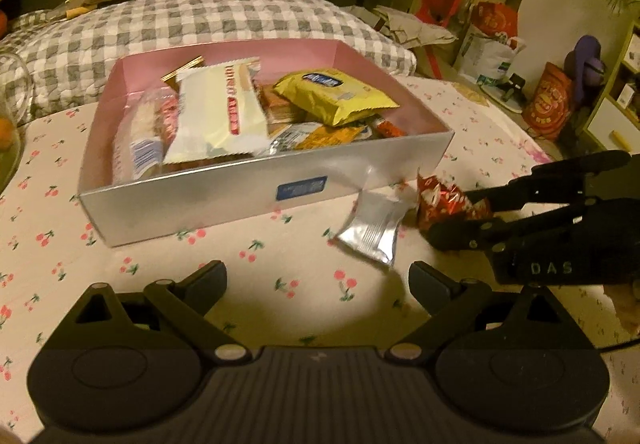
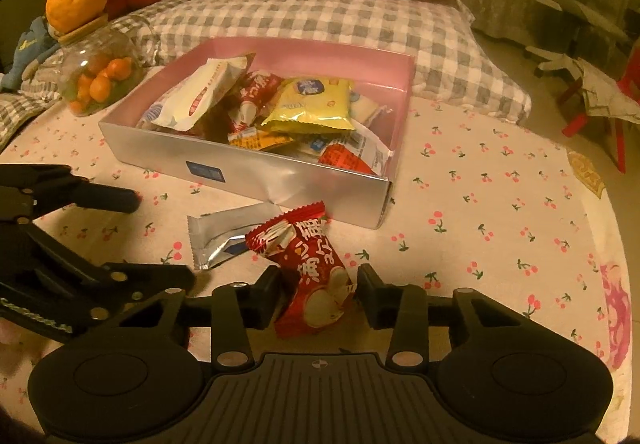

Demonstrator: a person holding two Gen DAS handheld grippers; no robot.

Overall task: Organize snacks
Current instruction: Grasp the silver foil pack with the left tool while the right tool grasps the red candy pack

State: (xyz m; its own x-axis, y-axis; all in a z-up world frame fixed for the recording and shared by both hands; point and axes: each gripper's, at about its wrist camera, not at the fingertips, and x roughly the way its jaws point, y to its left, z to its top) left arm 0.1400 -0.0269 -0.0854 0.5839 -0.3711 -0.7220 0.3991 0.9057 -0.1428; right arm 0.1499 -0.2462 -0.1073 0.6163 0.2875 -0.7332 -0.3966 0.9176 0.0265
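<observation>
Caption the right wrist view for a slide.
Right claw straddles a red snack packet beside a silver packet, before the snack-filled box.

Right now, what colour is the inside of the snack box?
Pink; the box lining shows best in the right wrist view, while its outside is silver.
</observation>
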